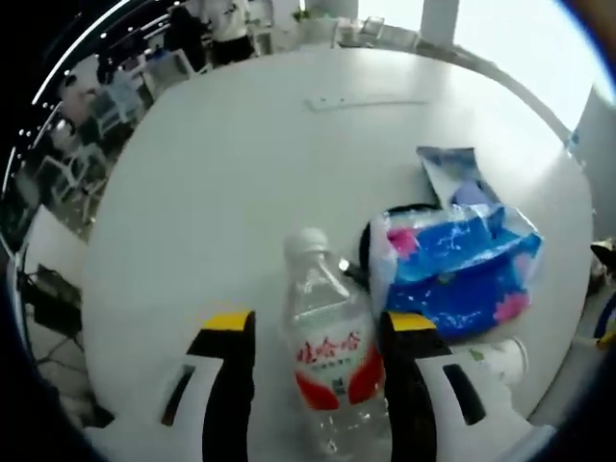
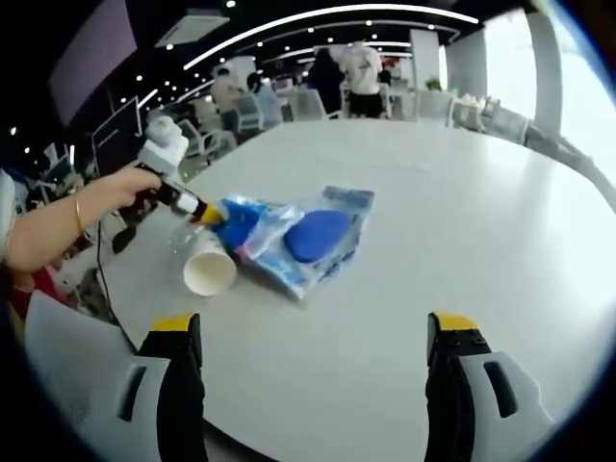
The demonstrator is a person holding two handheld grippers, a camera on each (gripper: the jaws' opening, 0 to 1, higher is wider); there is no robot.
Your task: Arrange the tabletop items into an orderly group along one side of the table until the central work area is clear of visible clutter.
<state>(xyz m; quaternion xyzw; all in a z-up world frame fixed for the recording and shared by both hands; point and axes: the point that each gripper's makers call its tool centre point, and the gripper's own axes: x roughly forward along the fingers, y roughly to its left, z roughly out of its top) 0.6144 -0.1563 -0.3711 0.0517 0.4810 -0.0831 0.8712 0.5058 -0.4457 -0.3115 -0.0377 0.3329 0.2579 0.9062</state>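
In the left gripper view we see a clear water bottle (image 1: 330,356) standing upright between the yellow-tipped jaws of the left gripper (image 1: 322,332), its long axis running up the picture, white cap at the top and red label facing us. The jaws sit close on either side of it, but we cannot tell whether they press on it or only flank it. The bottle stands on the near part of the round white table (image 1: 241,192). Just right of it lies a blue and pink plastic pack (image 1: 457,265), crumpled, with something dark tucked between bottle and pack that we cannot make out. Beyond the pack a smaller blue packet (image 1: 450,173) lies flat, and at the pack's near corner a white paper cup (image 1: 500,358) lies on its side. In the right gripper view the right gripper (image 2: 313,332) hangs over bare table (image 2: 462,212) with its jaws wide apart and nothing between them. Across the table we see the same blue pack (image 2: 294,236), long axis slanting from lower left to upper right, and the cup (image 2: 210,269) on its side with its mouth turned toward us, touching the pack's left end. A hand (image 2: 115,192) reaches in from the left with the other gripper, its yellow tip at that end of the pack. Chairs and people stand in the background.
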